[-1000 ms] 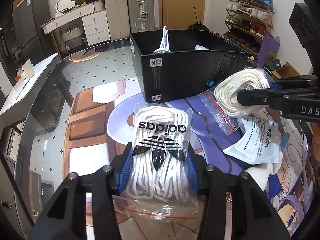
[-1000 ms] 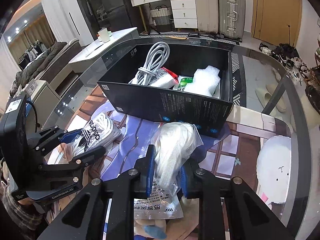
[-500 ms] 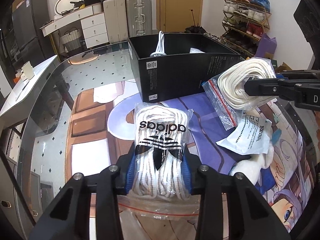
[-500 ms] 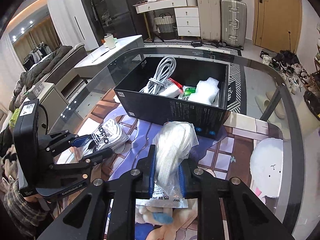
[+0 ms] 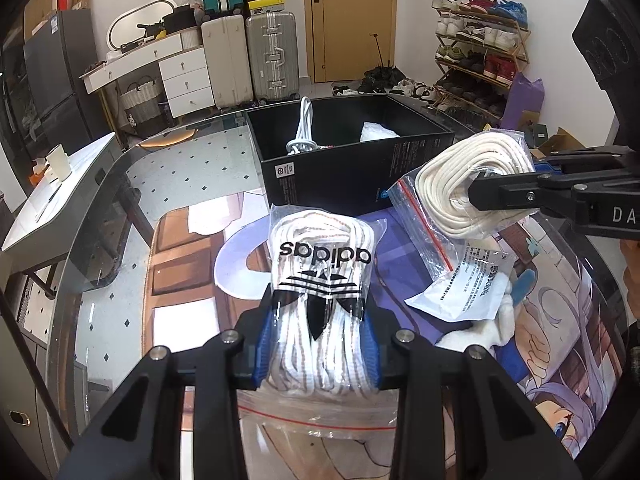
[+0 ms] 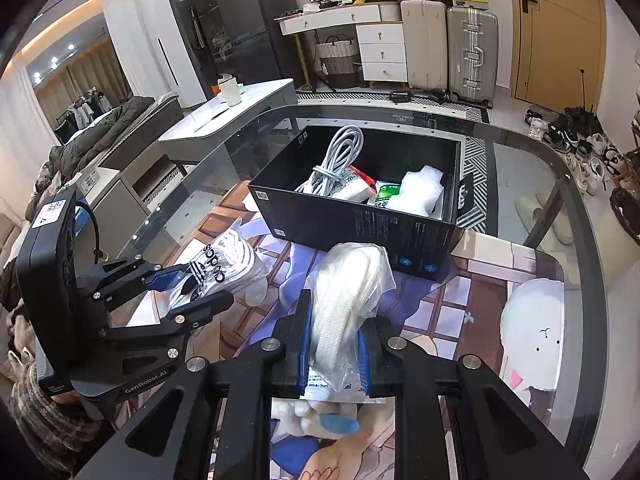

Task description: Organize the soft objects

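Glass counter point(image 6: 532, 152), black box point(image 6: 416, 236) ahead. My left tool point(image 5: 318, 344) just closed, pinching laces bag point(image 5: 320, 280); right tool point(image 6: 334, 354) pinching cord bag point(image 6: 352, 280). Step: carrying. Next: over box, release.

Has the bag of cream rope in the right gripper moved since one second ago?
Yes. In the left wrist view the bag of cream rope, gripped by the right gripper, has risen off the table mat toward the black box.

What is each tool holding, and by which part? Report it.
Left tool: the adidas lace bag, by its lower half. Right tool: the cream lace bag, by its lower half.
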